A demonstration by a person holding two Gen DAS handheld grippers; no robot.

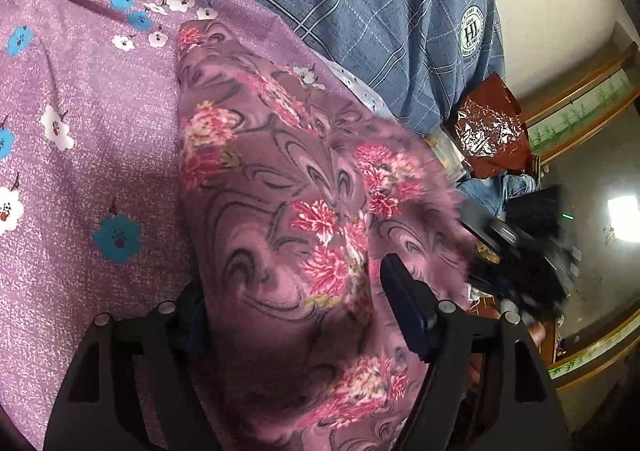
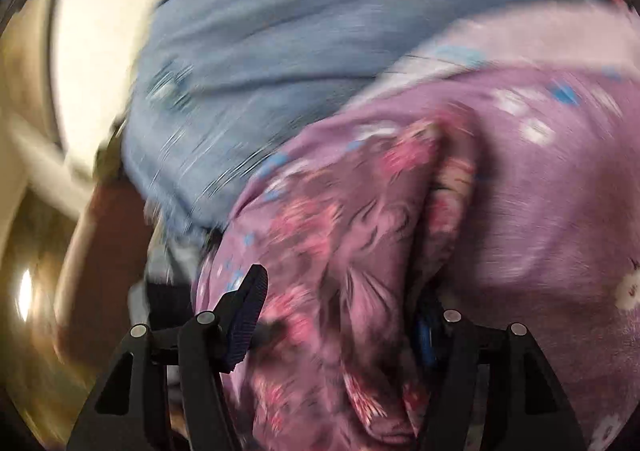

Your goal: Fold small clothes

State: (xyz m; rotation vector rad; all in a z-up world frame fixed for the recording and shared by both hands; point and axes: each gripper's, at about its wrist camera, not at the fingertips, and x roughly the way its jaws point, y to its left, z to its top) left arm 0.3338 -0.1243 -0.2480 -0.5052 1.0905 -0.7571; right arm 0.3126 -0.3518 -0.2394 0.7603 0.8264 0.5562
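Note:
A small mauve garment with pink flowers (image 1: 288,211) lies bunched on a purple bedsheet with blue and white flowers (image 1: 80,155). My left gripper (image 1: 296,291) stands wide open around the garment's near end; its right finger (image 1: 404,303) shows, and cloth hides the left one. In the blurred right wrist view the same garment (image 2: 340,251) drapes between the fingers of my right gripper (image 2: 340,291), which is open too; its left finger (image 2: 248,315) shows, and cloth mostly covers the right one. My right gripper shows blurred in the left wrist view (image 1: 516,251).
A blue plaid quilt (image 1: 360,3) is heaped behind the garment, also blurred in the right wrist view (image 2: 300,51). A shiny red-brown bag (image 1: 488,127) sits at the bed's right edge. The room floor and a wall lie beyond it.

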